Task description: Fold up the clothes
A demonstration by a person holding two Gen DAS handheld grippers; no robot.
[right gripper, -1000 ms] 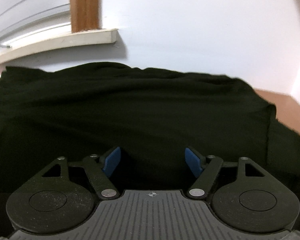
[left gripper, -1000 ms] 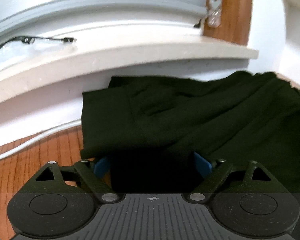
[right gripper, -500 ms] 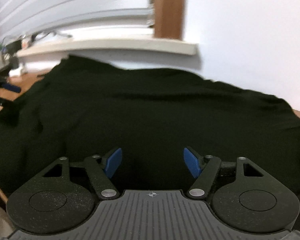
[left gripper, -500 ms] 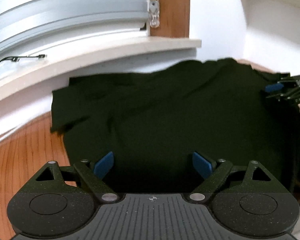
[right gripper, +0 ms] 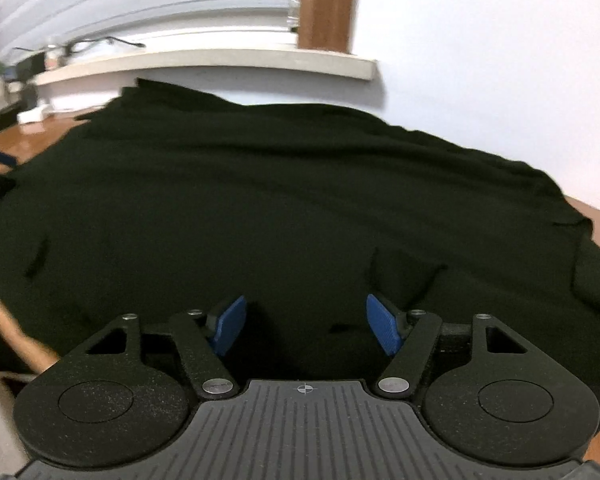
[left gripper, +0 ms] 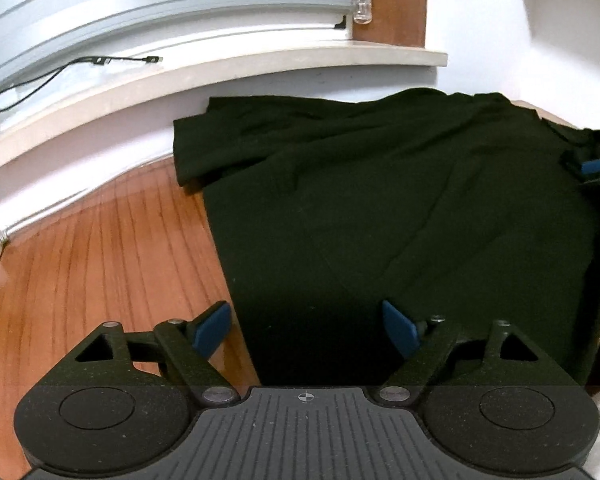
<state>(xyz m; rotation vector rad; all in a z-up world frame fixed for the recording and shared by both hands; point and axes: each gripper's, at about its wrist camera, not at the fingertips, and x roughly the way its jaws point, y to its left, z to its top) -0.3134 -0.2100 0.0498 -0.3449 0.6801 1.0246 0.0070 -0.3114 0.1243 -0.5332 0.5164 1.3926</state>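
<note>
Dark garment [left gripper: 400, 208] lies spread on bench [left gripper: 92, 264], far edge against wall below sill [left gripper: 260, 68]; one sleeve sticks out, no fold visible. Left gripper [left gripper: 306, 326] jaws closing, grasping nothing. Right gripper [right gripper: 306, 326] jaws apart, empty. Folding all remains.

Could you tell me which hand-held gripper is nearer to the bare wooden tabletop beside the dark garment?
Left. The left hand-held gripper straddles the dark garment edge, one pad over the wooden tabletop; the right hand-held gripper hovers over cloth.
</note>
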